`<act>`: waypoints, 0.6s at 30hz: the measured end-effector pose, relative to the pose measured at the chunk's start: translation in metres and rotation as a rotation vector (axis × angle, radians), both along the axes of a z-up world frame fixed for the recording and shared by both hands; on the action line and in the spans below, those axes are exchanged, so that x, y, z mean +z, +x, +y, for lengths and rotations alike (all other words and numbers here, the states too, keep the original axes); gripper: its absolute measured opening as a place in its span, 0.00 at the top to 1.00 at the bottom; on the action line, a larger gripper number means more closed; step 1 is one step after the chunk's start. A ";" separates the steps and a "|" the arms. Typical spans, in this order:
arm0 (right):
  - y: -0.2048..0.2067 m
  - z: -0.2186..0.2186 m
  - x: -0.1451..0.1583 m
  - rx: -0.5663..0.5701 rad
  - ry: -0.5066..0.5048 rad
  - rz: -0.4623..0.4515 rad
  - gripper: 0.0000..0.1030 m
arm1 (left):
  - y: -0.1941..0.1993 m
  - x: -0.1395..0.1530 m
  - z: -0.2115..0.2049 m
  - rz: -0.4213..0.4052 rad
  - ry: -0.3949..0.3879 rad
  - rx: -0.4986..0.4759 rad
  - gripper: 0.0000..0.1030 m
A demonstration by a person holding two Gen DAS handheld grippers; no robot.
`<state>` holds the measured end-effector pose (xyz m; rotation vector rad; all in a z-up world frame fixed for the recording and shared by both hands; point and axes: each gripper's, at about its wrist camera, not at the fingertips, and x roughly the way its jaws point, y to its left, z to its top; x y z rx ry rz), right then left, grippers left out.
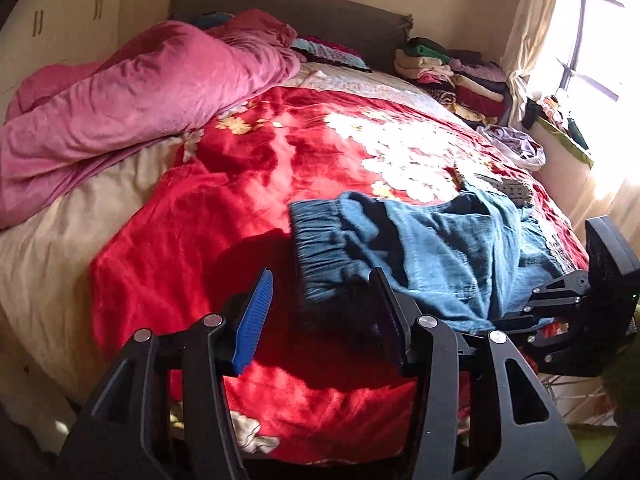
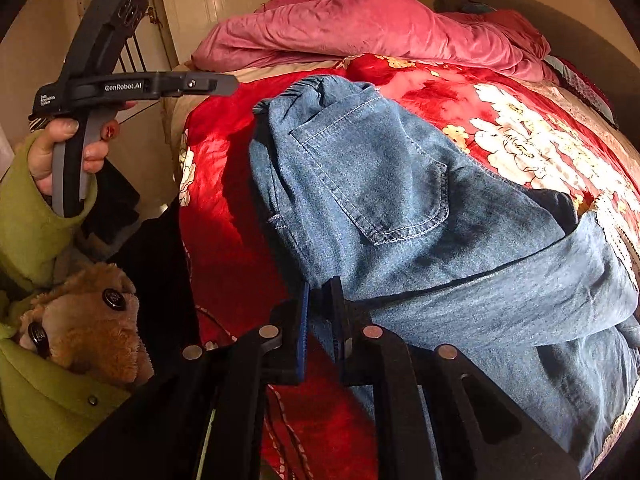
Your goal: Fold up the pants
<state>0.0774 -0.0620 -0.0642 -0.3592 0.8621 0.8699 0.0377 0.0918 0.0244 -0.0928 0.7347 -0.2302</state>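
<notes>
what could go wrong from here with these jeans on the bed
1. The left gripper is open with nothing between its pads, so the elastic waistband lies free and may slump out of line.
2. The right gripper pinches only a thin edge of the jeans; a pull could slip it.
3. The jeans lie bunched on the red blanket, so a fold now might trap wrinkles.

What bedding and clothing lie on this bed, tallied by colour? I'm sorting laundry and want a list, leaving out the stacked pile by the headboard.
Blue: 1, the denim pants
Red: 1, the floral blanket
Pink: 1, the rumpled duvet
Lilac: 1, the crumpled garment at the bed's window-side edge
Total: 4
</notes>
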 end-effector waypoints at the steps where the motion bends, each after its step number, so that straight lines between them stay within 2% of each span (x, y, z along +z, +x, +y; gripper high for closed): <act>1: 0.000 0.000 -0.001 0.000 -0.001 0.003 0.89 | 0.004 0.001 -0.011 0.000 0.008 -0.019 0.60; 4: -0.001 0.000 -0.002 -0.008 0.000 0.012 0.89 | 0.022 -0.006 -0.045 0.027 0.055 -0.083 0.60; 7: -0.002 -0.004 0.000 -0.017 0.013 0.034 0.86 | 0.038 -0.034 -0.061 0.092 0.148 -0.074 0.60; 8: -0.004 -0.005 0.002 -0.017 0.015 0.036 0.85 | 0.039 -0.041 -0.061 0.105 0.157 -0.069 0.60; 12: -0.006 -0.013 0.023 -0.031 0.085 0.018 0.82 | 0.032 -0.051 -0.052 0.088 0.141 -0.057 0.60; 14: 0.000 -0.014 0.031 -0.066 0.104 -0.017 0.75 | 0.029 -0.051 -0.050 0.084 0.136 -0.056 0.60; 18: 0.018 -0.003 0.021 -0.113 0.080 -0.005 0.73 | 0.025 -0.051 -0.050 0.072 0.138 -0.053 0.60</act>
